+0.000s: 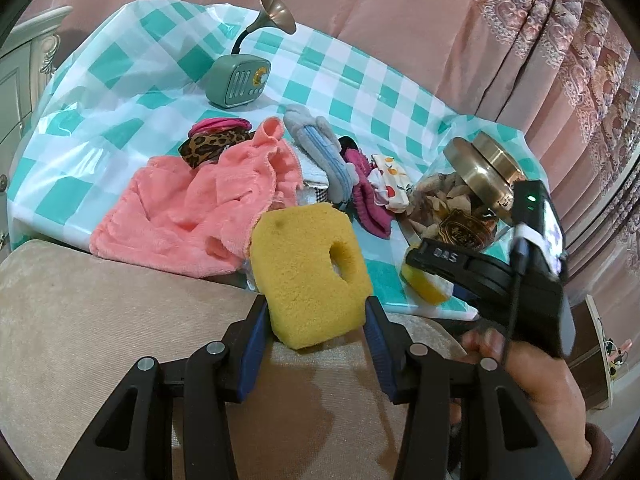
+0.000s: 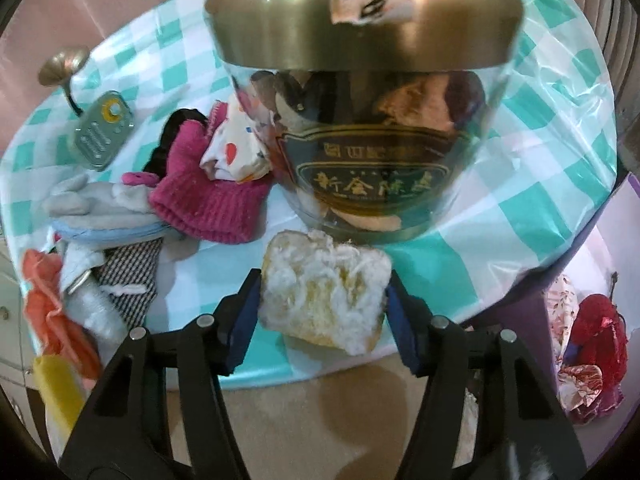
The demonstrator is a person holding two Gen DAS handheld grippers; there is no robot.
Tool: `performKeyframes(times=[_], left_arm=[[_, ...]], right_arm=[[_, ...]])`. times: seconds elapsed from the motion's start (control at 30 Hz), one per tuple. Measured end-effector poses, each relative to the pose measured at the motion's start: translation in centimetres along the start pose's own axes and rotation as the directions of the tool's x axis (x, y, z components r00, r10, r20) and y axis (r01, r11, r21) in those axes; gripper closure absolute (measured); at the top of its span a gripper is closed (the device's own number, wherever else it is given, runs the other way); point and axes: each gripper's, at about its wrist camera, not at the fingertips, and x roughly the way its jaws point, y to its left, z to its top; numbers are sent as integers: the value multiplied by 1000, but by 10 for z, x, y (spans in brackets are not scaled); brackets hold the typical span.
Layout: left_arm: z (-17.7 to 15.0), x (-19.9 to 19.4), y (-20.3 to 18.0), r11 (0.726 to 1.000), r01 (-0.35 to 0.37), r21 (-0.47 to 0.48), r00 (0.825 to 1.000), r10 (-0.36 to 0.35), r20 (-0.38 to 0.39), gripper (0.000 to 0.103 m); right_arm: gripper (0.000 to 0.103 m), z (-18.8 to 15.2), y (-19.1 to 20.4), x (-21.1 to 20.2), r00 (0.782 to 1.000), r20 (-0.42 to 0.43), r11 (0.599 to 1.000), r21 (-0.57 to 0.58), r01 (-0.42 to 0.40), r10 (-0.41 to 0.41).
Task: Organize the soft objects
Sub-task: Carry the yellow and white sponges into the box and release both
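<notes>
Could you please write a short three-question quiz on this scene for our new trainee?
1. True or false: the left gripper holds a yellow sponge with a hole through it.
2. What stands just behind the white-fuzzed sponge between the right gripper's fingers? A) a mug B) a glass jar with a brass lid C) a basket
3. What colour is the big fleecy towel on the checked tablecloth?

Key: 1 true; 2 B, the jar; 3 pink.

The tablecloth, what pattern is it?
Teal and white checks on the tablecloth, clearest in the left wrist view.
</notes>
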Motion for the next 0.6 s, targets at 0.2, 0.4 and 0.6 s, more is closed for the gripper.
performKeyframes(times=[0.2,0.4,0.6], left_arm=[[-2,-3,-3,1000,-1,8,1000,1,12,55],[-6,-8,-11,1000,10,28,1000,-11,20,55],[-15,-15,-29,997,41,64,999,-43,30,55]], right_arm=[[41,-12,-14,-29,995,57,996,-24,-85,86],[41,-29,-31,-67,979,132,987,-61,-151,158],[41,-38,-53,-100,966,206,985,-103,-137,156]])
